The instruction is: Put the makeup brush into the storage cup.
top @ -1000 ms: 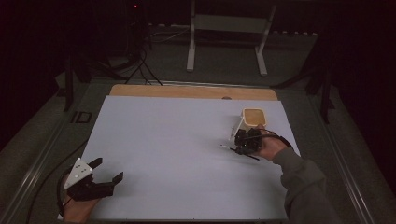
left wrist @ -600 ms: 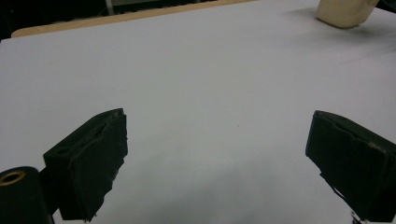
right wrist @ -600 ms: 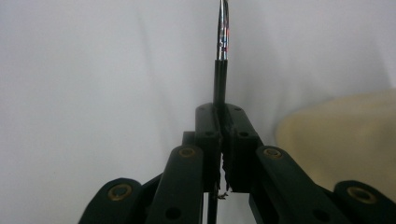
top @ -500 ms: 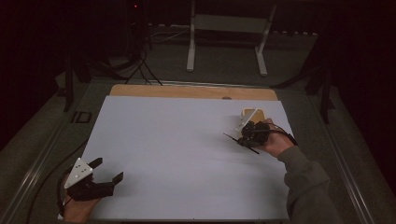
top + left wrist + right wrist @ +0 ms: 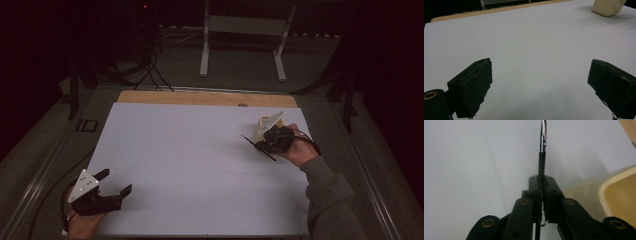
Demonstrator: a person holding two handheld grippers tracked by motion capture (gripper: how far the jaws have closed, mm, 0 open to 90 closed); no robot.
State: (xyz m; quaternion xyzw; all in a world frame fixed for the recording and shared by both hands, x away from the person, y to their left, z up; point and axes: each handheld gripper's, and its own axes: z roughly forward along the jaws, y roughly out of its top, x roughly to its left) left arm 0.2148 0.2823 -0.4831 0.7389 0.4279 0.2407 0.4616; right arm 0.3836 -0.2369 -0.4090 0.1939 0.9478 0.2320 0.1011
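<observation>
Pen [image 5: 542, 147] is pinched in my right gripper [image 5: 543, 185], above the white table [image 5: 190, 150] beside the cream container [image 5: 599, 192]; the thin grip could let it swivel or slip. My left gripper [image 5: 540, 82] gapes empty

Table [image 5: 200, 165]: flat top covered by a white sheet, with a bare wooden strip [image 5: 190, 97] exposed along its far edge. One cream tub [image 5: 263, 125] stands on the sheet, near the strip toward its right end; the tub's mouth faces up. A cable [image 5: 47, 200] lies beside the table's near left corner.
</observation>
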